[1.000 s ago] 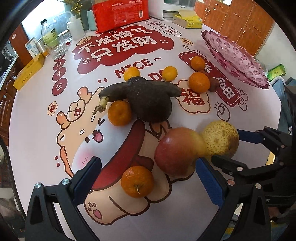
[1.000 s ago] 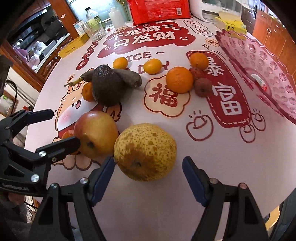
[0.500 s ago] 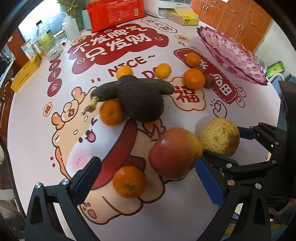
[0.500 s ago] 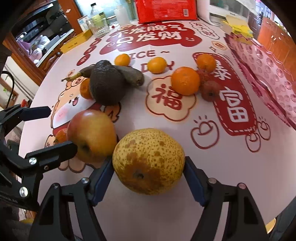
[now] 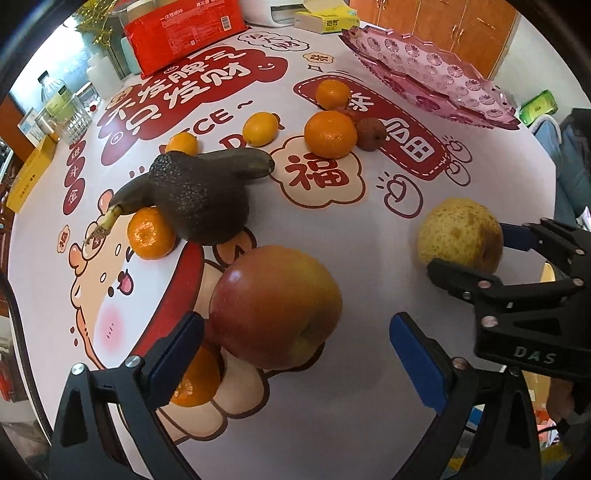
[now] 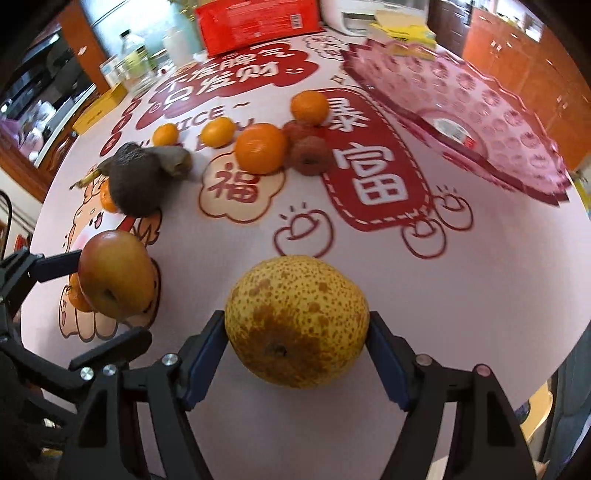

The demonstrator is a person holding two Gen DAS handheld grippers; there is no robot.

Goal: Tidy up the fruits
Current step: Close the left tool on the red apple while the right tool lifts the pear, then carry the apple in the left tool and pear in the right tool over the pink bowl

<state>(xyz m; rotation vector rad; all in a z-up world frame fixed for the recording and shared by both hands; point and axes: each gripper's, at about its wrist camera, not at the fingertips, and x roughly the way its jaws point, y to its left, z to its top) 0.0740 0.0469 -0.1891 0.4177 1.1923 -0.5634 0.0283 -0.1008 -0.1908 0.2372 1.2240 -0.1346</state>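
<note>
Right wrist view alone shows right gripper (image 6: 297, 349) clamping pear (image 6: 295, 319), near edge. Left gripper (image 5: 295, 354) wide around apple (image 5: 275, 306). Six oranges, one avocado (image 5: 201, 199).

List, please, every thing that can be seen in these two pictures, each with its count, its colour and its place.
pear: 1, yellow with brown spots, between the right gripper's fingers
apple: 1, red and yellow, between the left gripper's fingers
avocado: 1, dark, mid table
banana: 1, blackened, behind the avocado
oranges: 6, orange, spread over the table
lychees: 2, reddish brown, beside the biggest orange
fruit plate: 1, pink, far right
red packet: 1, far edge
tablecloth: 1, pink with red print
left gripper: black, blue pads, open around the apple
right gripper: black, blue pads, shut on the pear
</note>
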